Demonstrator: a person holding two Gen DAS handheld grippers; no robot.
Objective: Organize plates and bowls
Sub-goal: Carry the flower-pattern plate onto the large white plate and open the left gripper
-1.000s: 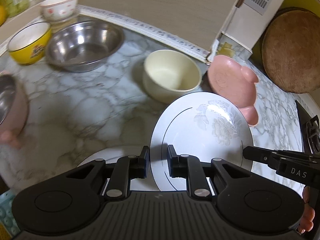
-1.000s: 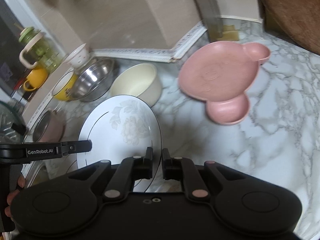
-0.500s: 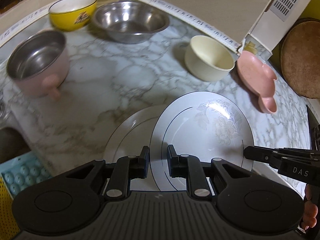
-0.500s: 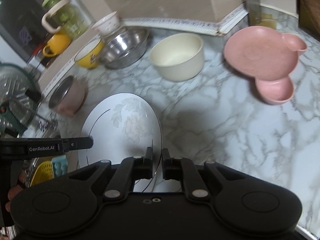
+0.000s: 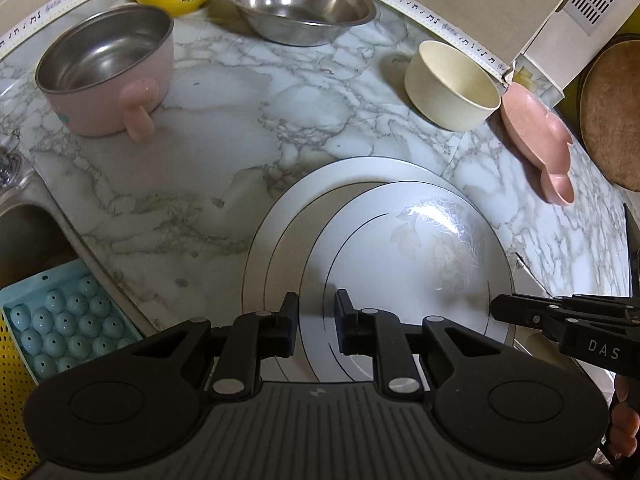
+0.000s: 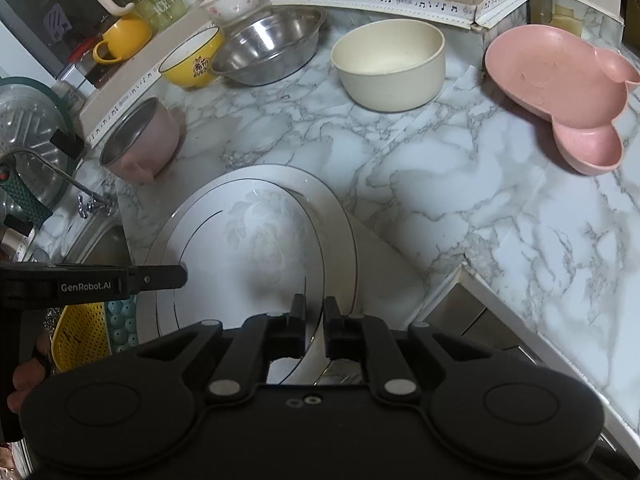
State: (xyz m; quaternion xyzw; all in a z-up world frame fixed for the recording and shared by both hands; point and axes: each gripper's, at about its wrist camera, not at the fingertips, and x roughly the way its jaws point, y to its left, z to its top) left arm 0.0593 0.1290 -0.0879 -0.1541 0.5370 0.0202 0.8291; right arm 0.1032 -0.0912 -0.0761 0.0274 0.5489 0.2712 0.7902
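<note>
Both jaws nearly closed, clamped on floral plate (image 5: 416, 264) rim: left gripper (image 5: 316, 320) near edge, right gripper (image 6: 314, 320) opposite edge. Plate hung just above 2nd plate (image 5: 276, 232) on table (image 5: 224, 128).

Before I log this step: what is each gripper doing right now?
Left gripper: shut on the floral plate.
Right gripper: shut on the same plate's opposite rim.
</note>
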